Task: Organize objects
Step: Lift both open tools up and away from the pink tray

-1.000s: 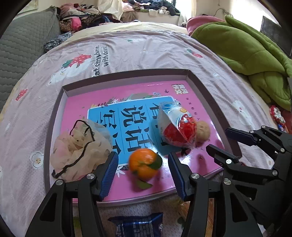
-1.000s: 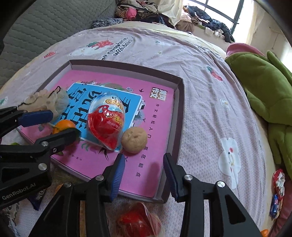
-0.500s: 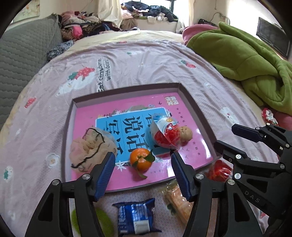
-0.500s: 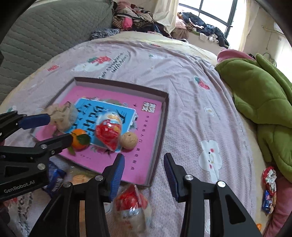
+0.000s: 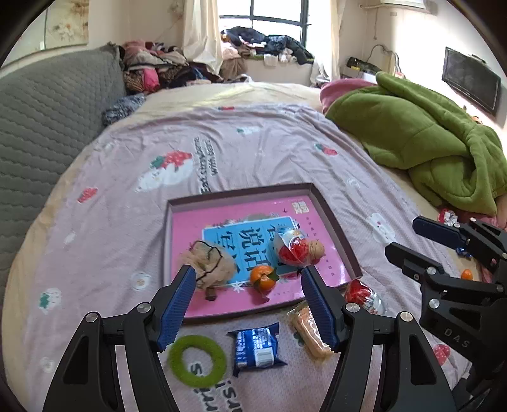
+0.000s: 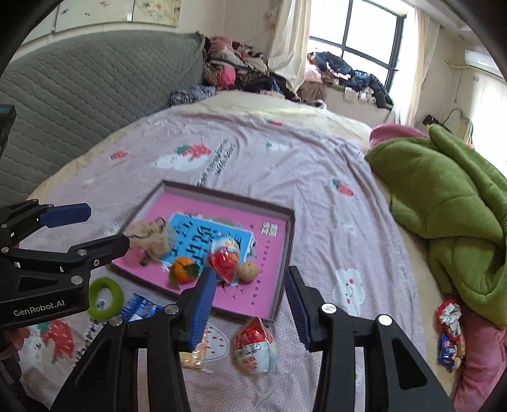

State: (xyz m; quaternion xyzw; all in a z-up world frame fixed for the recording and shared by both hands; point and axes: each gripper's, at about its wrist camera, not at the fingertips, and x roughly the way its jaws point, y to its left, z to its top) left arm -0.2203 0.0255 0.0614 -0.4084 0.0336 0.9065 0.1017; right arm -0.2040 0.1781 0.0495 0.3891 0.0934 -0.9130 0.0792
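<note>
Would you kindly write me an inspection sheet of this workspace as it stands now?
Surface: bed sheet, pinkish, cartoon print.
Job's things: pink tray holds mesh pouch, tangerine, egg-shaped snack, walnut. On the sheet beside it: green ring, blue packet, wafer pack, second egg snack.
Clutter: green blanket; wrappers at the bed's right edge.
Grippers: left gripper and right gripper both open, empty.
Cables: one by the wall.
Surroundings: window, clothes piles.
</note>
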